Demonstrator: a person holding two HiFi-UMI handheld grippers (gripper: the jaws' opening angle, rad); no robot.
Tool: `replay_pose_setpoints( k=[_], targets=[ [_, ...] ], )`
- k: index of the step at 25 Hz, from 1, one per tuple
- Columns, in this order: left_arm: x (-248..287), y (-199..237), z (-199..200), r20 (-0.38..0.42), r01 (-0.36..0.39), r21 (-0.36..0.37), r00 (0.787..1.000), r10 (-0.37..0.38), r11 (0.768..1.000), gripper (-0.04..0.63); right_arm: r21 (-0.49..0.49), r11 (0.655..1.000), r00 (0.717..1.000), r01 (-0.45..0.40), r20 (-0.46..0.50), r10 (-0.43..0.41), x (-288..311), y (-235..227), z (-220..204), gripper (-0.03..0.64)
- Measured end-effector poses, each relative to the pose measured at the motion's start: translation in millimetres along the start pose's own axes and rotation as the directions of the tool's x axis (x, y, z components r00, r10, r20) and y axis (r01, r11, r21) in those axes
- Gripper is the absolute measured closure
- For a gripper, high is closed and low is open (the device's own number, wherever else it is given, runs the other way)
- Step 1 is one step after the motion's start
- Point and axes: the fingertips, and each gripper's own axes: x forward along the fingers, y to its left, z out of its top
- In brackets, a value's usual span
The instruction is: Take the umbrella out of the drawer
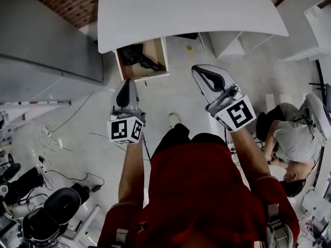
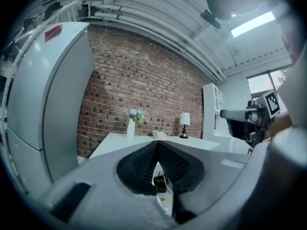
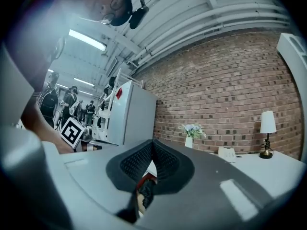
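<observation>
In the head view a wooden drawer (image 1: 165,56) stands pulled out from under the white desk (image 1: 191,9). A black folded umbrella (image 1: 138,57) lies inside it. My left gripper (image 1: 126,81) hovers just in front of the drawer, a little below its front edge, with its jaws shut and nothing held. My right gripper (image 1: 197,69) is to the drawer's right, also shut and empty. In the left gripper view the black pads (image 2: 144,162) meet at the tip of that gripper (image 2: 157,143). The right gripper view shows the same at its tip (image 3: 152,141).
A vase with flowers (image 2: 131,126), a lamp (image 2: 184,120) and a phone stand on the desk before a brick wall. A tall grey cabinet (image 2: 43,90) is at the left. Cables and a black chair (image 1: 51,216) lie lower left; a seated person (image 1: 295,138) is at the right.
</observation>
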Motion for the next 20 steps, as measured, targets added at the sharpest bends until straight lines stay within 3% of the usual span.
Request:
replay_pose_setpoints(
  k=[5, 7, 10, 14, 17, 20],
  targets=[
    [39, 34, -37, -0.050, -0.081, -0.104, 0.996, 0.076, 0.991, 0.594, -0.004, 1.000, 1.000, -0.021, -0.001, 0.021, 42, -17, -11, 0.604],
    [54, 49, -54, -0.081, -0.127, -0.175, 0.990, 0.114, 0.976, 0.546, -0.004, 0.999, 0.999, -0.036, -0.024, 0.036, 52, -23, -20, 0.604],
    [76, 74, -83, -0.143, -0.216, -0.279, 0.973, 0.182, 0.936, 0.494, 0.001, 0.999, 0.998, -0.047, -0.031, 0.047, 69, -37, -27, 0.604],
    [110, 106, -129, -0.246, -0.348, -0.388, 0.932, 0.268, 0.854, 0.391, 0.009, 0.998, 0.998, -0.059, -0.025, 0.060, 92, -60, -34, 0.604],
    [132, 124, -164, -0.315, -0.429, -0.396, 0.894, 0.319, 0.812, 0.343, 0.022, 0.997, 0.997, -0.078, -0.012, 0.078, 105, -73, -41, 0.604],
    [163, 144, -189, -0.363, -0.479, -0.367, 0.863, 0.352, 0.797, 0.308, 0.035, 0.995, 0.995, -0.097, -0.004, 0.097, 126, -90, -51, 0.604]
  ],
)
